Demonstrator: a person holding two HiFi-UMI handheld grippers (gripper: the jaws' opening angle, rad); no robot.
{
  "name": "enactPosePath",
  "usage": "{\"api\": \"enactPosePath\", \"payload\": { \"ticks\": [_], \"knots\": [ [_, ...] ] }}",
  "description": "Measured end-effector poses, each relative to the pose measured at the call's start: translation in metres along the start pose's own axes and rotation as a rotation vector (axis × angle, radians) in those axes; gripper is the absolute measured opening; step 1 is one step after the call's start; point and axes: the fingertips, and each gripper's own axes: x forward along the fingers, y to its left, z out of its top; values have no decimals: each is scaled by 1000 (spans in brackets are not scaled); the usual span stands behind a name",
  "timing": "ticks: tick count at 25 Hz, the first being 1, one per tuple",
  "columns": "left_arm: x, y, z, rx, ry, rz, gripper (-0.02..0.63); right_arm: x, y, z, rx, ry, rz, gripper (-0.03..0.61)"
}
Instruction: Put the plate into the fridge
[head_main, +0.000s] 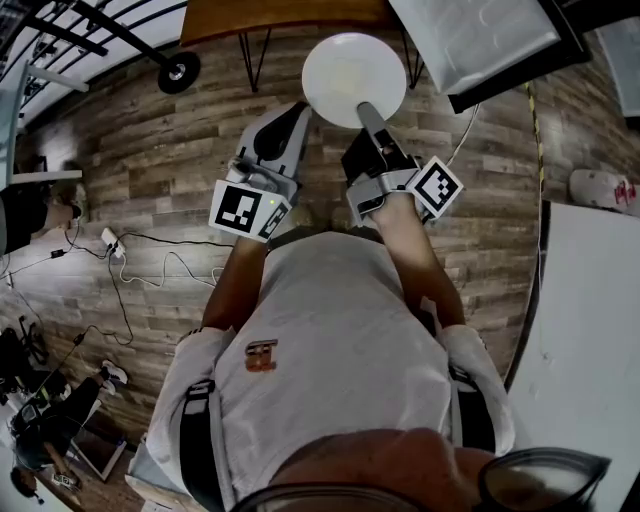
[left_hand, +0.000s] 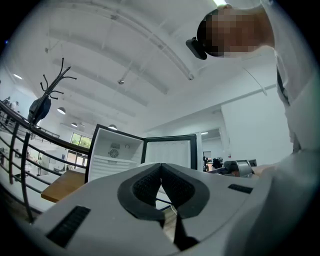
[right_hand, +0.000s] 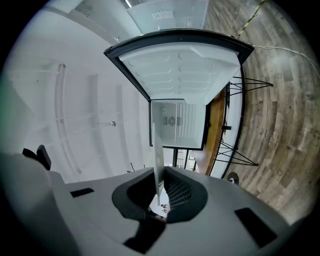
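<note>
White plate (head_main: 345, 65) edgewise in right gripper (head_main: 367, 112)

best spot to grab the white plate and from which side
By the rim, edge-on. The plate is a thin, flat disc, so only its edge fits between two jaws. The right tool does this: it comes from the person's side, shut on the near rim, one jaw on each face. A second hold would probably suit the rim's left, nearest the shut, empty left tool.
</note>
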Motion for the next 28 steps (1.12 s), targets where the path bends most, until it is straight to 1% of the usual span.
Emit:
{"api": "enactPosePath", "payload": {
  "ticks": [7,14,22,28],
  "knots": [
    [2,0,-3,13,13,23,18,4,-3,4,10,22,-7,51],
    [23,-13,-7,35,20,47,18,7,-1,27,19,53,11,51],
    [51,-24,-14,57,10,95,18,10,-6,56,24,100,33,51],
    [68,-29,-19,64,14,112,18,12,-12,72,29,118,30,51]
  ]
}}
